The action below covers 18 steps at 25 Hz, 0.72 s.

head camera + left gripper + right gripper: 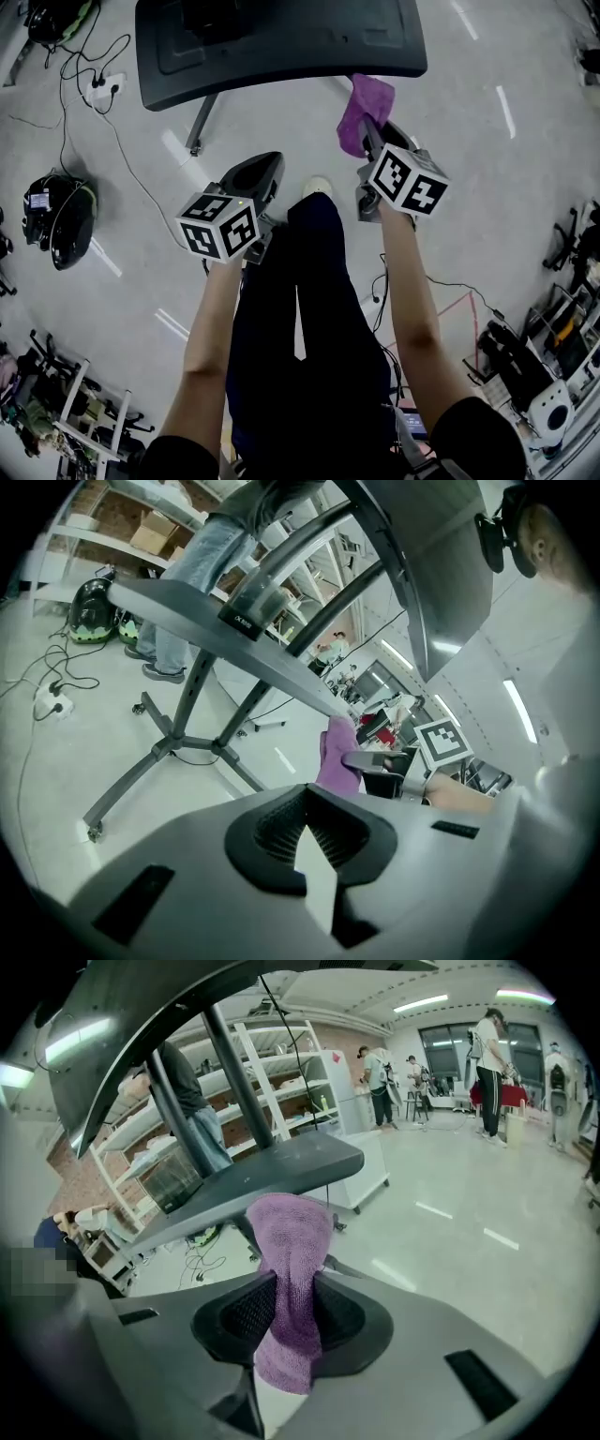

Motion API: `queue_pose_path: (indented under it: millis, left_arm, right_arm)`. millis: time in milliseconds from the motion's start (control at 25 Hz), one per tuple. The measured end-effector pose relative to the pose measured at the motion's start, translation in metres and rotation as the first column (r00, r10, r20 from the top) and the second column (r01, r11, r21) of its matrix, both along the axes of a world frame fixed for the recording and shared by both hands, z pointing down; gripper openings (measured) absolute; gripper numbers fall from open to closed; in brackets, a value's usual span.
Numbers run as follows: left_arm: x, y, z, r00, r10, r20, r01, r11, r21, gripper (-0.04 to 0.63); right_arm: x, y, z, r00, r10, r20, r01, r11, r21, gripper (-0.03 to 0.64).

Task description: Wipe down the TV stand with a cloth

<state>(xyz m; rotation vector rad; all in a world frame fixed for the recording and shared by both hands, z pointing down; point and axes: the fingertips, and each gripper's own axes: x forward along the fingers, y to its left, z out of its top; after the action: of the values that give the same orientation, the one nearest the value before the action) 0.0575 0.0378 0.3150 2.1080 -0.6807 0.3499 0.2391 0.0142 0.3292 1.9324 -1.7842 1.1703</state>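
Purple cloth raised to the edge of the TV stand's shelf

Left of centre in the head view, the left tool [261, 176] has its jaws closed together with nothing between them, held clear of the TV stand [178, 621], whose dark shelf fills the upper centre. Right of centre, the purple cloth [364, 108] is pinched by the right tool [294, 1288]. Its free end stands up at the shelf's lower right edge, and I cannot tell whether it touches.
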Motion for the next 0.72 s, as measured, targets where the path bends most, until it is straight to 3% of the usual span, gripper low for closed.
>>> queue_pose_path:
  millis: [480,720]
  left_arm:
    - [0.023,-0.032,0.119,0.998,-0.036,-0.049,0.038,0.998,0.04,0.008]
    - [0.022,-0.071,0.193,0.993,-0.107,-0.049,0.111,0.99,0.091,0.008]
  right_arm:
    - [-0.022,-0.033,0.12,1.0,-0.026,-0.012,0.027,0.999,0.045,0.12]
    - [-0.049,-0.073,0.181,0.999,-0.038,-0.019,0.04,0.995,0.091,0.12]
